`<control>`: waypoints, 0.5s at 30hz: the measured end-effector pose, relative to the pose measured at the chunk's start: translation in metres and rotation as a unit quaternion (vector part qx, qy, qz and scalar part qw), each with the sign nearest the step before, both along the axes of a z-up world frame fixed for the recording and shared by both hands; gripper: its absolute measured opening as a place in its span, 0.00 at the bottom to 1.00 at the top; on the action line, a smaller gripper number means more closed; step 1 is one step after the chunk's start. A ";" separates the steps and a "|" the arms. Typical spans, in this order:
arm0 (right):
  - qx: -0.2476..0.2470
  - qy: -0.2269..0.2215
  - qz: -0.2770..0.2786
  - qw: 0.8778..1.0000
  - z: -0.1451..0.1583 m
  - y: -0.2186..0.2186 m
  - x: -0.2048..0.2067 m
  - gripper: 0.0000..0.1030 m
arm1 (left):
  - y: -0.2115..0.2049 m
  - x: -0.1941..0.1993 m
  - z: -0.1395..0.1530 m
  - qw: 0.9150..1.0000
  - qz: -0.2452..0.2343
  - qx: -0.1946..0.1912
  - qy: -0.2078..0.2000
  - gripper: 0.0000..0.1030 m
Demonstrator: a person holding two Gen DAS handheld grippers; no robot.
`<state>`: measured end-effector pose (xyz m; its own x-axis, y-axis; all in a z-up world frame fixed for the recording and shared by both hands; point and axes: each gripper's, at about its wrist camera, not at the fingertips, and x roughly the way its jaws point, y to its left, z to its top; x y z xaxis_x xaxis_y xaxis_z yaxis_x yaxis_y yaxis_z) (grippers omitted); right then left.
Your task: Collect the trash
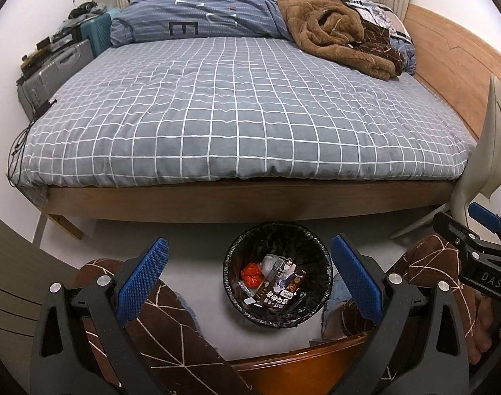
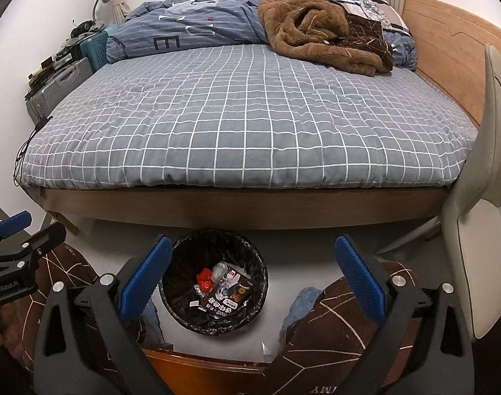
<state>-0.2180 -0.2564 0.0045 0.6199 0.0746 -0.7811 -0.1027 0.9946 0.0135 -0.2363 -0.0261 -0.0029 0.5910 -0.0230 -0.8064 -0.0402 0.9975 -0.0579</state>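
A round bin with a black liner (image 1: 319,263) (image 2: 257,270) stands on the pale floor just in front of the bed. Inside it lie a dark printed snack box (image 1: 285,288) (image 2: 229,293), an orange-red wrapper (image 1: 252,275) (image 2: 205,278) and clear plastic scraps. My left gripper (image 1: 250,279) hangs open above the bin with nothing between its blue pads. My right gripper (image 2: 252,278) is also open and empty, the bin showing just inside its left finger. Each gripper shows at the edge of the other's view.
A bed with a grey checked cover (image 1: 237,105) fills the middle, a brown blanket (image 1: 342,29) heaped at its far right. Suitcases (image 1: 59,69) line the left wall. A cream chair (image 2: 481,197) stands at the right. A person's legs in brown patterned trousers (image 1: 171,335) flank the bin.
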 end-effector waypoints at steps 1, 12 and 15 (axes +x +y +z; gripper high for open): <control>-0.001 0.000 0.000 1.000 0.000 0.000 0.000 0.93 | 0.000 0.000 0.000 1.000 0.000 0.001 0.000 0.94; 0.000 -0.001 -0.001 1.000 0.000 -0.002 0.001 0.93 | 0.003 0.001 -0.001 1.000 0.008 -0.002 0.003 0.94; 0.002 -0.001 -0.001 1.000 0.001 -0.003 0.000 0.93 | 0.002 0.000 -0.003 1.000 0.006 -0.002 0.003 0.94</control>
